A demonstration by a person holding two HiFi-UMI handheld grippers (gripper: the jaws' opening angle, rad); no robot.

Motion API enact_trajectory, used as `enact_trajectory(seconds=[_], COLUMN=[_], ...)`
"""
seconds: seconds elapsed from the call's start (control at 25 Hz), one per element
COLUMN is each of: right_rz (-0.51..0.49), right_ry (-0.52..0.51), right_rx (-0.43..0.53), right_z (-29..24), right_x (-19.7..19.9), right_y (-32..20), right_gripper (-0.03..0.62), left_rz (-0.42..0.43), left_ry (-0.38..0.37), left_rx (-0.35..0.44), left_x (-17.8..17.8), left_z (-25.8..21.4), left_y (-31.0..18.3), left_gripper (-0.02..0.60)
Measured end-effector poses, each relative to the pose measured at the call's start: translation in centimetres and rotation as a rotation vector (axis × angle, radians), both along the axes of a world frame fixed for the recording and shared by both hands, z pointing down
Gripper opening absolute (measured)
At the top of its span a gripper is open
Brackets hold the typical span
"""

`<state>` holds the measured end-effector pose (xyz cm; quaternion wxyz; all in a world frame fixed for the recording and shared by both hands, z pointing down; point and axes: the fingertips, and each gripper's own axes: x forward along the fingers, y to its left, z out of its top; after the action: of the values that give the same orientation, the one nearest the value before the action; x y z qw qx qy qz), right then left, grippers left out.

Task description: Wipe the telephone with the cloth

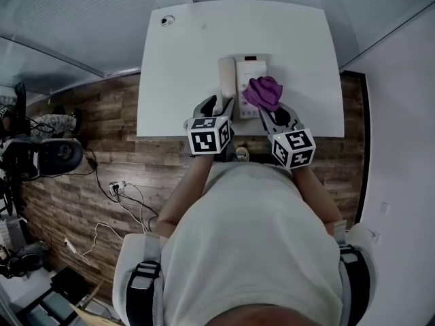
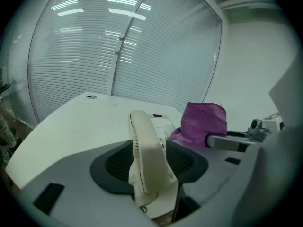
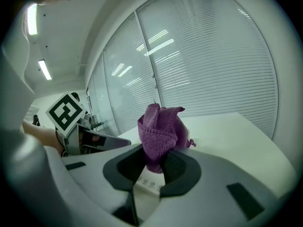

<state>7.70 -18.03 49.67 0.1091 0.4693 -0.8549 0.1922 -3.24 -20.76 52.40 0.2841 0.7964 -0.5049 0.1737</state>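
A cream telephone (image 1: 250, 70) sits near the front edge of the white table (image 1: 177, 80), its handset (image 1: 226, 79) along its left side. My left gripper (image 1: 221, 104) holds the near end of the handset (image 2: 147, 150), both dark pads against its sides. My right gripper (image 1: 267, 109) is shut on a bunched purple cloth (image 1: 264, 92), which hangs over the telephone's right half. In the right gripper view the cloth (image 3: 160, 131) stands up between the jaws, with the telephone's keys (image 3: 149, 183) just beneath. The left gripper view shows the cloth (image 2: 204, 122) to the right of the handset.
A round cable port (image 1: 167, 20) is set in the table's far left corner. Blinds and glass walls close off the far side. On the wooden floor to the left are cables (image 1: 119, 189) and a dark chair base (image 1: 58, 156). A white wall runs along the right.
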Motion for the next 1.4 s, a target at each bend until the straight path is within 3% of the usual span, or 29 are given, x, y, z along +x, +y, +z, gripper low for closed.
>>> enact_trajectory(seconds=[0.24,0.96,1.24,1.4], right_rz=[0.034,0.117,0.112,0.098], right_ry=[-0.007,0.004,0.008,0.011], right_rx=[0.013,0.026,0.028,0.037], right_z=[-0.4,-0.5,-0.5,-0.8], right_x=[0.4,1.6,1.5,0.9], right_y=[-1.6,-4.5,-4.5,-4.6], right_gripper=[0.087,0.087,0.087,0.087], left_rz=[-0.021,-0.064,-0.089,-0.101], left_ry=[-0.018,-0.204,-0.204,-0.153], left_rx=[-0.013,-0.052,-0.036,-0.049], left_x=[1.1,1.9,1.9,1.8], left_z=[0.6,3.4,3.4,3.4], left_y=[-2.7,-7.7,-7.8,-7.9], left_gripper=[0.236,0.244,0.253,0.25])
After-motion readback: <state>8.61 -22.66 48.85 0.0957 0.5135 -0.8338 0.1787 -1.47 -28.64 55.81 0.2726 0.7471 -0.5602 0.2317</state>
